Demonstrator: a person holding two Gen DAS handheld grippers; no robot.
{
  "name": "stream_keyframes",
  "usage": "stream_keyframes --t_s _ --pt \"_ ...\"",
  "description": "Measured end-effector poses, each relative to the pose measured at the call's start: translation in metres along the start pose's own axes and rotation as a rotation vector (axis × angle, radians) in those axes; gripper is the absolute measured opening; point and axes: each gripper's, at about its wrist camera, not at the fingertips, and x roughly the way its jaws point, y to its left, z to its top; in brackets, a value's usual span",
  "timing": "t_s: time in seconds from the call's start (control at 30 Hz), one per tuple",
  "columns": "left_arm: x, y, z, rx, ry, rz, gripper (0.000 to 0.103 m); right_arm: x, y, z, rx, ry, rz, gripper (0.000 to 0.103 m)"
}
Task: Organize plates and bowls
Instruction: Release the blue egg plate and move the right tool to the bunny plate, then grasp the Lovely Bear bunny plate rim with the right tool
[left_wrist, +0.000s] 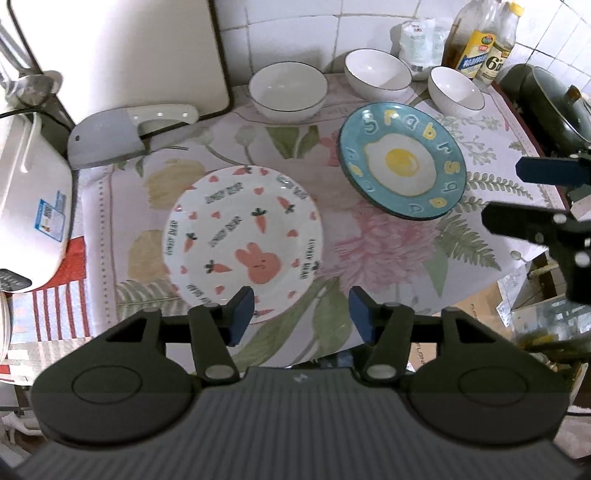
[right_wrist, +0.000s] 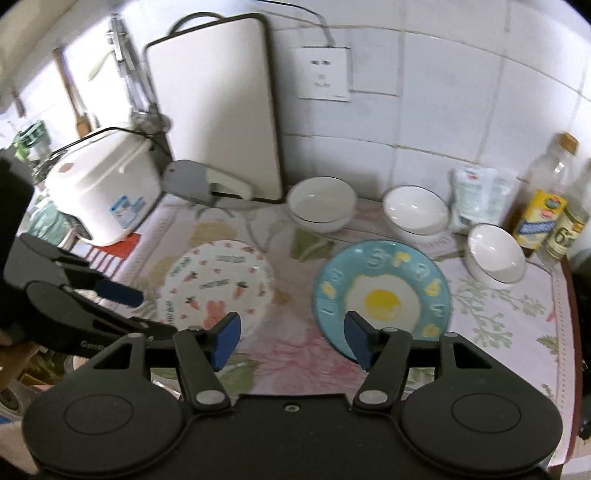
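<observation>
White wall tiles back a desk (left_wrist: 480, 122) spread with a floral cloth. On it, toward the front left, lies the carrot-and-rabbit plate (left_wrist: 243, 240), its near rim close to the desk's front edge. Just to its right, apart from it, sits the blue fried-egg plate (left_wrist: 402, 158) — it seems to rest on a second plate beneath. Bare cloth lies between the two plates and in front of the blue one. Behind them stand white bowls: a stacked pair at the left (left_wrist: 288, 88), another at the middle (left_wrist: 376, 72), and a single bowl (left_wrist: 456, 88) at the right. Bottles (left_wrist: 480, 44) crowd the back right corner; a cutting board (right_wrist: 218, 107), a cleaver (left_wrist: 125, 133) and a rice cooker (left_wrist: 29, 206) close off the left side. Both grippers hover empty — the left hand-held gripper (left_wrist: 301, 315) spread wide over the rabbit plate's near rim, the right hand-held gripper (right_wrist: 291, 338) spread wide before the blue plate.
</observation>
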Motion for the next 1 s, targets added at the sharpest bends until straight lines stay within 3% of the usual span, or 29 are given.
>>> stream_keyframes --t_s 0.43,0.53,0.83,1.0 --pt "0.008 0.06 -0.029 -0.058 -0.11 0.019 0.065 0.034 0.042 -0.012 -0.061 -0.156 0.108 0.068" --pt "0.019 0.074 -0.033 -0.087 -0.127 0.048 0.068 0.056 0.042 -0.011 -0.062 -0.14 0.102 0.068" --pt "0.073 0.125 -0.042 -0.208 -0.188 0.018 0.068 0.136 0.04 -0.022 -0.018 -0.092 0.076 0.068" --pt "0.102 0.137 -0.046 -0.161 -0.218 0.072 0.068 0.17 0.035 -0.027 0.047 -0.093 0.074 0.067"
